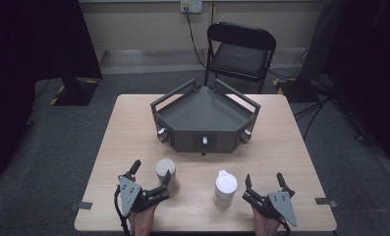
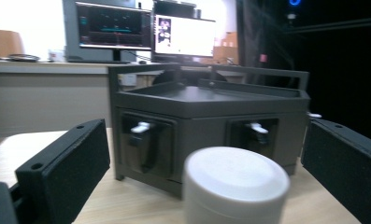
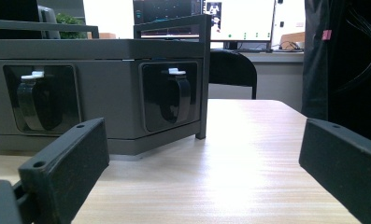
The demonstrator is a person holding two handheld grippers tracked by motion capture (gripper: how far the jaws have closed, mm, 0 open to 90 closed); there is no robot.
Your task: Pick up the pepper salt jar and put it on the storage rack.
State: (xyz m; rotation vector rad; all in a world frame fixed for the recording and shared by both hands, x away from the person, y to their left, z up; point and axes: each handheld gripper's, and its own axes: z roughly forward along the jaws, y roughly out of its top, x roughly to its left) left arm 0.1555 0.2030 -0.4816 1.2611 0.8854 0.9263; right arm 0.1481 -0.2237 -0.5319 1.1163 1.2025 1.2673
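So the left hand-held gripper [image 1: 151, 173] has its jaws spread wide around the grey cylinder [image 1: 166, 171], pads not touching it. Right hand-held gripper [image 1: 264, 179] sits released too, just beside the white cup [image 1: 226, 185] on the tabletop [image 1: 281, 147], with the dark tray box [image 1: 205, 115] behind.

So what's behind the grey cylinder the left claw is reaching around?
Behind the grey cylinder stands the dark angled cabinet, two of its latch handles showing. The cylinder covers the cabinet's lower front between them.

Between the left gripper's [image 2: 206, 186] wide-apart black jaws, nearer the right one, stands a grey round-topped container [image 2: 235, 186], apparently untouched though blurred, with a dark angular box [image 2: 206, 121] showing two white-tipped handles beyond it on the wooden table [image 2: 127, 200].
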